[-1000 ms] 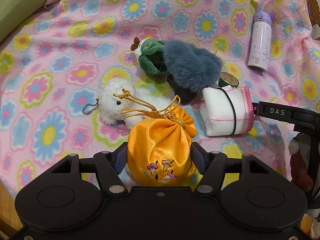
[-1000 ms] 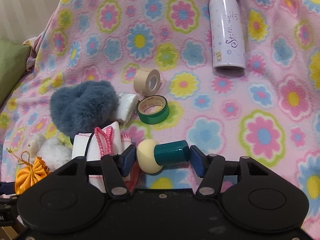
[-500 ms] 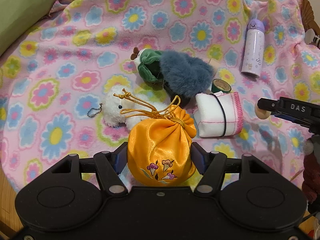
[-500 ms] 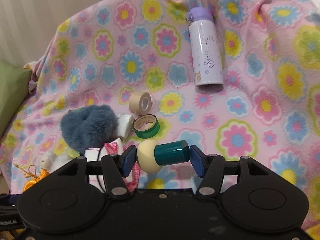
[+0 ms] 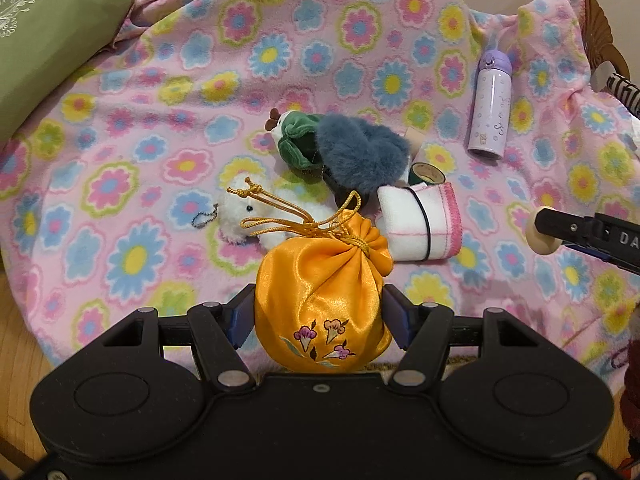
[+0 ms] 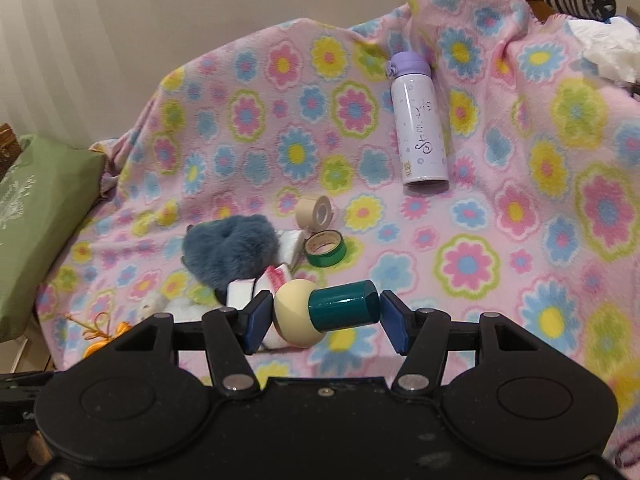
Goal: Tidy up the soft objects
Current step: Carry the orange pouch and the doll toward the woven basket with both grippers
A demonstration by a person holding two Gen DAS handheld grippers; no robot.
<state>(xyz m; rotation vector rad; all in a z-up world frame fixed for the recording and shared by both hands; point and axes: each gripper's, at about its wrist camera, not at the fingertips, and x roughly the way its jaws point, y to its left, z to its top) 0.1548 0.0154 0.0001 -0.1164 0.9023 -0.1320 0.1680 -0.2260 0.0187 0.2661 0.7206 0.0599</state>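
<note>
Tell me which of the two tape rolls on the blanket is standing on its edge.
The beige tape roll. It stands on edge with its hole facing sideways; the green tape roll beside it lies almost flat, hole up.

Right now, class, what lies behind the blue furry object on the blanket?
Behind the blue furry object lie a white packet, green tape roll and beige tape roll. The packet's left part is covered.

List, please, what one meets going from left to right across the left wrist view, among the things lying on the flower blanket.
Green cushion → white plush toy → orange drawstring pouch held in the left gripper → rolled white cloth → purple bottle.
</note>
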